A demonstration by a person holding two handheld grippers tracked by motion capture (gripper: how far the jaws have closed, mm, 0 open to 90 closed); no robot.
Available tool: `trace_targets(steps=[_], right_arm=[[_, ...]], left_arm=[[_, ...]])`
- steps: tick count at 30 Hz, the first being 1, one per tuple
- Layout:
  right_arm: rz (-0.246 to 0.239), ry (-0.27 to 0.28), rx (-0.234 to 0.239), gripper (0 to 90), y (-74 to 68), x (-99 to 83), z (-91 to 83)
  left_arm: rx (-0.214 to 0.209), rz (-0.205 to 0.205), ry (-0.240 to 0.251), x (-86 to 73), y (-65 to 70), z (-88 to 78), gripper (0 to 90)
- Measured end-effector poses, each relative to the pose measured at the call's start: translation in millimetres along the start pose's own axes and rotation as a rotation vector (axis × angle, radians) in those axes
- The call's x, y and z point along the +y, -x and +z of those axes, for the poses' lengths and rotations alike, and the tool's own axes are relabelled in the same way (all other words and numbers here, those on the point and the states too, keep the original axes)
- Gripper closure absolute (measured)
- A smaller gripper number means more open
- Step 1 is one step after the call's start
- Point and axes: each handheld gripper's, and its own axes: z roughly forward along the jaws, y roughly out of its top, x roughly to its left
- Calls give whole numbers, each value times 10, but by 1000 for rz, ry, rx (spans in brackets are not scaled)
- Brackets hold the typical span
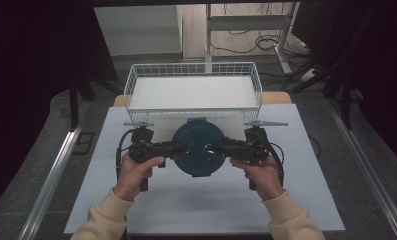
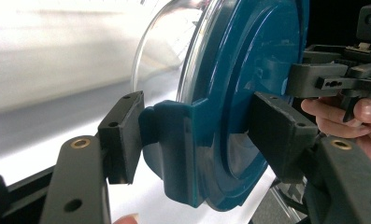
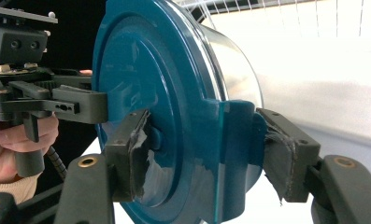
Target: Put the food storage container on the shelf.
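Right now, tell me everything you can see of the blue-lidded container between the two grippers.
The container is round, with a clear, glass-like bowl under a dark teal plastic lid with raised rings and side clip flaps. It sits mid-table, just in front of the white wire basket. The left gripper has its jaws on either side of one clip flap, and the right gripper on the opposite flap. No contents are visible through the bowl.

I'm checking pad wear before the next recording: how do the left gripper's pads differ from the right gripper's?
The left gripper has clean, square-edged pads; the right gripper's pads are frayed and torn. Both straddle latch tabs on the blue lid of the clear container.
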Motion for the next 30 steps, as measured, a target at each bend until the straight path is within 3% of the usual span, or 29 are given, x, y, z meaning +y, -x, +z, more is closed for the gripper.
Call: trace_targets(steps=[16, 30], right_arm=[[-39, 36, 0, 377, -128, 517, -146], [-65, 74, 2, 377, -172, 1125, -244]], left_arm=[[7, 52, 38, 546, 194, -174, 373], [12, 94, 54, 1134, 311, -286, 374]])
